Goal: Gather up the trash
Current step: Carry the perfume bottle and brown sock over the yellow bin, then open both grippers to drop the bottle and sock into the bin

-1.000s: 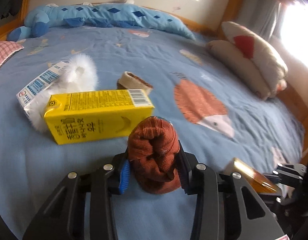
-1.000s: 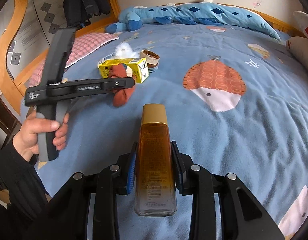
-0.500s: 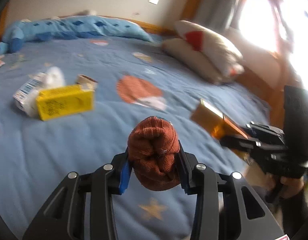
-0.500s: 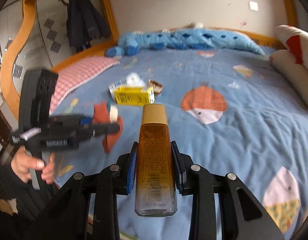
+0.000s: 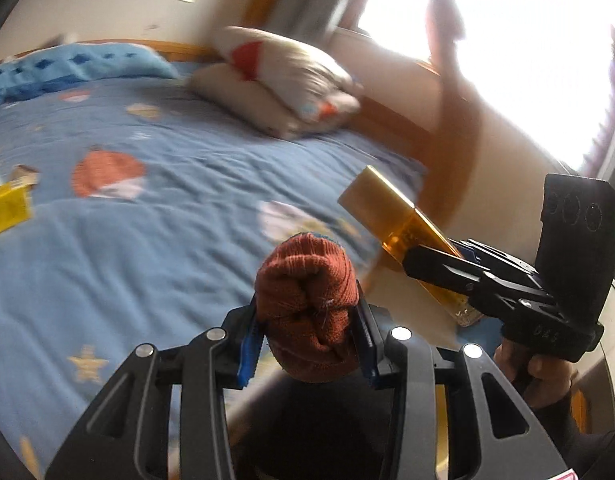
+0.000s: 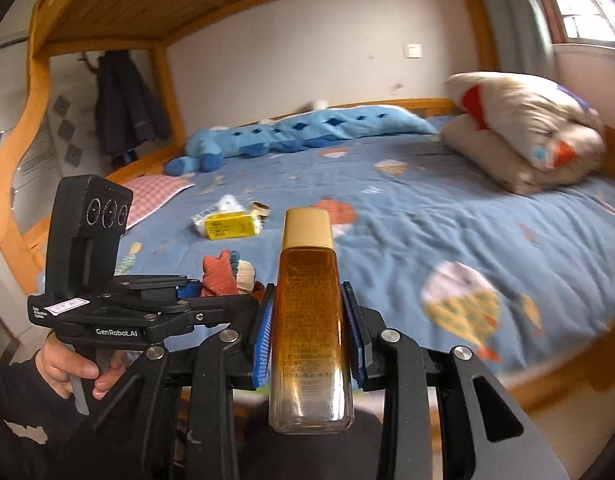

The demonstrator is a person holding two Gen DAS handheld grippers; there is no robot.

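Left gripper: the black hand-held left gripper (image 5: 307,344) clamps a rolled rust-orange knitted sock (image 5: 307,308) between its blue pads, jaws at a middling width set by the bundle.
Right gripper: the black right gripper (image 6: 309,340) is closed narrowly on a flat amber glass bottle with a gold cap (image 6: 309,312), which stands upright between the pads, cap pointing away from the camera.
Change: a second ago both grippers hung low over the blue patterned bedspread (image 6: 427,208), the left one just beside the yellow drink carton (image 6: 231,227); now both have lifted and swung off toward the wooden bed frame (image 5: 447,168) and the bright window (image 5: 527,60), and the carton sits at the far left edge of the left view.
Grip over that time: unchanged on both sides.
Meaning for the task: two items are off the bed and seem to be on their way to a bin, which no view shows.
Remaining trash: the yellow carton, a white carton behind it and a small brown-and-cream cup (image 6: 261,208) lie together on the bedspread, well apart from both grippers.
Hands: the left hand (image 6: 73,368) grips its handle low in the right view.
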